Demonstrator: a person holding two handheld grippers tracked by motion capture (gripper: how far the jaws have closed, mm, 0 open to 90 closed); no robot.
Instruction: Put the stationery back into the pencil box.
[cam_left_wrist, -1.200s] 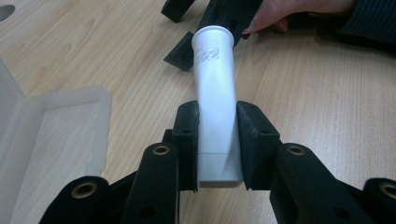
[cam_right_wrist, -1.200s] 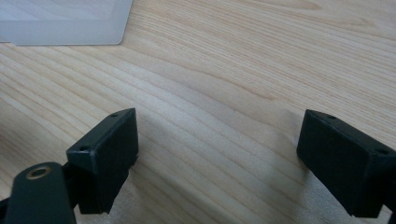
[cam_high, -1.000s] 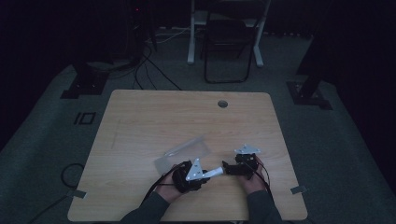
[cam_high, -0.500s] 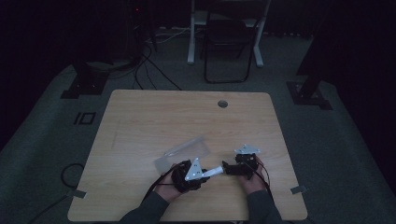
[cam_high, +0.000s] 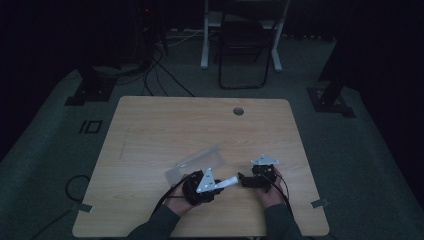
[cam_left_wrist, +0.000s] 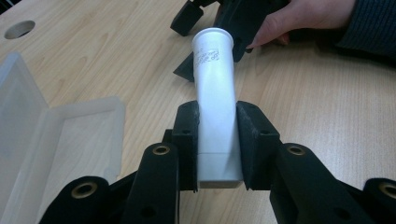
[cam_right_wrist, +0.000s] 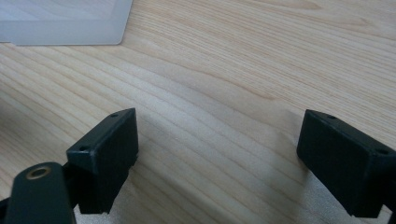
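Clamping the white tube (cam_left_wrist: 214, 107) near its base, the left tool (cam_left_wrist: 216, 144) could let it pivot loose; the right tool (cam_right_wrist: 219, 154) gapes apart over the tabletop (cam_right_wrist: 224, 70).

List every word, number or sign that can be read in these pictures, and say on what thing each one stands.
Two short lines of small dark print near the far end of the white tube: too small and blurred to read.
Translucent plastic box: no text.
Wooden table: no text.
Nothing else carries a word, number or sign.

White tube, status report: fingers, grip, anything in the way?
Left gripper shut on white tube. Right gripper open, empty. Clear plastic case lies open beside it.
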